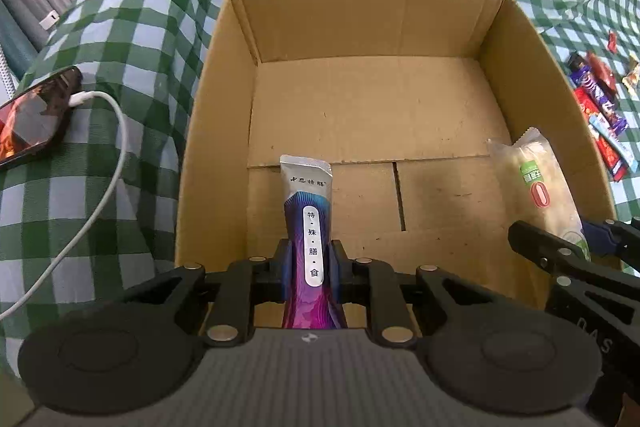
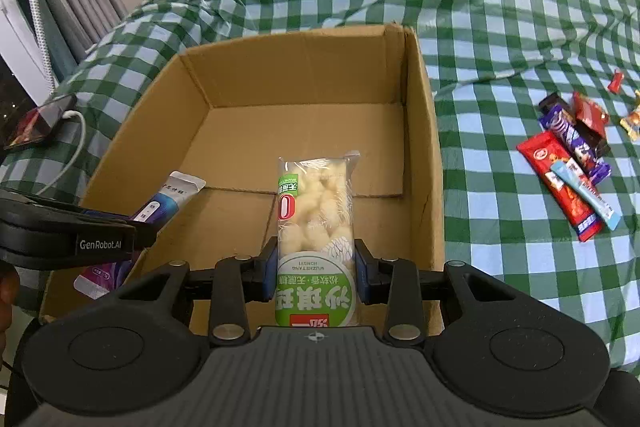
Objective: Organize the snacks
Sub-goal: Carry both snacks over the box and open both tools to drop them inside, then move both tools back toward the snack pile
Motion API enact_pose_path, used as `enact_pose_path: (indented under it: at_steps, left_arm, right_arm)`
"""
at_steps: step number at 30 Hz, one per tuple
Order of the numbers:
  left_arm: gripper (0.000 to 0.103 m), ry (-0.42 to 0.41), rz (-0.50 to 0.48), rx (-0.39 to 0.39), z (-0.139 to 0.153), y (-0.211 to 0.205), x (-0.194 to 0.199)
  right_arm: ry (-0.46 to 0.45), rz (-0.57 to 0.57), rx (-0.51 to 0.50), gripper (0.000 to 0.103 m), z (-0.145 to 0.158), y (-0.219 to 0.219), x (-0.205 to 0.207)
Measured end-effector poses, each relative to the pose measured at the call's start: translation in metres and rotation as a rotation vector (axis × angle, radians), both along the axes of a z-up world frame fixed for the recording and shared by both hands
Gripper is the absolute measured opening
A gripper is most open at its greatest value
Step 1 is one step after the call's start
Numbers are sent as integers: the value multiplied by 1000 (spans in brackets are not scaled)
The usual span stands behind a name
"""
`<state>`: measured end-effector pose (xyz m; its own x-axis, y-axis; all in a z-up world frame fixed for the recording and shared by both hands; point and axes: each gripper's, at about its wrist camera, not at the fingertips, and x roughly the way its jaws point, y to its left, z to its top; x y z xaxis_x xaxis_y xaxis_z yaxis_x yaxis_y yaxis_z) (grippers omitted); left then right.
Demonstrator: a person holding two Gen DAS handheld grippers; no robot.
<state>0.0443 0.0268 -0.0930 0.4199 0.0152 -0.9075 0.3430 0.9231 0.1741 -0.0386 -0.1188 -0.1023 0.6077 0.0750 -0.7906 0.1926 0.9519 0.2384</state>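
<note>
My left gripper (image 1: pixel 310 269) is shut on a purple and silver snack sachet (image 1: pixel 308 211) and holds it over the near part of an open cardboard box (image 1: pixel 360 23). My right gripper (image 2: pixel 316 267) is shut on a clear and green packet of pale puffed snacks (image 2: pixel 316 211), also over the near part of the box (image 2: pixel 296 63). In the left wrist view the puffed packet (image 1: pixel 536 179) and right gripper show at the box's right wall. In the right wrist view the sachet (image 2: pixel 168 199) and left gripper show at the box's left wall. The box floor is bare.
The box sits on a green and white checked cloth (image 2: pixel 500 7). Several loose snack bars and sweets (image 2: pixel 572 163) lie on the cloth right of the box, also seen in the left wrist view (image 1: pixel 600 111). A phone (image 1: pixel 32 123) with a white cable (image 1: pixel 100 163) lies at the left.
</note>
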Motion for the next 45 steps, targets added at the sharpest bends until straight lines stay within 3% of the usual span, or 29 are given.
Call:
enact_pose_path:
  at_steps: [4, 5, 6, 7, 8, 10, 12, 16, 21, 28, 45]
  left_arm:
    - [25, 5, 10, 13, -7, -2, 9]
    - [39, -4, 10, 20, -7, -4, 9]
    - [71, -19, 10, 33, -5, -4, 10]
    - [87, -47, 14, 44, -1, -4, 8]
    - [103, -84, 16, 41, 6, -2, 6]
    - [103, -122, 13, 27, 18, 1, -3]
    - [103, -124, 15, 38, 24, 5, -11]
    - [103, -108, 45, 2, 41, 21, -34]
    - [103, -76, 78, -31, 61, 36, -78]
    - [103, -117, 89, -42, 81, 47, -125]
    - [103, -227, 98, -140, 120, 65, -198]
  right_arm:
    - [11, -5, -7, 39, -8, 0, 6]
    - [0, 1, -14, 41, -8, 1, 7]
    - [-11, 0, -12, 47, -7, 1, 7]
    - [-19, -2, -6, 65, -5, 1, 9]
    - [-24, -11, -6, 75, -2, 0, 9]
    - [-58, -21, -2, 87, 6, -1, 5]
    - [-62, -26, -12, 93, 15, 1, 1]
    - [-15, -53, 45, 96, 29, -2, -13]
    - [46, -89, 163, 98, 45, -2, -40]
    - [37, -106, 206, 98, 65, 14, -82]
    - [-122, -73, 152, 99, 115, 40, -162]
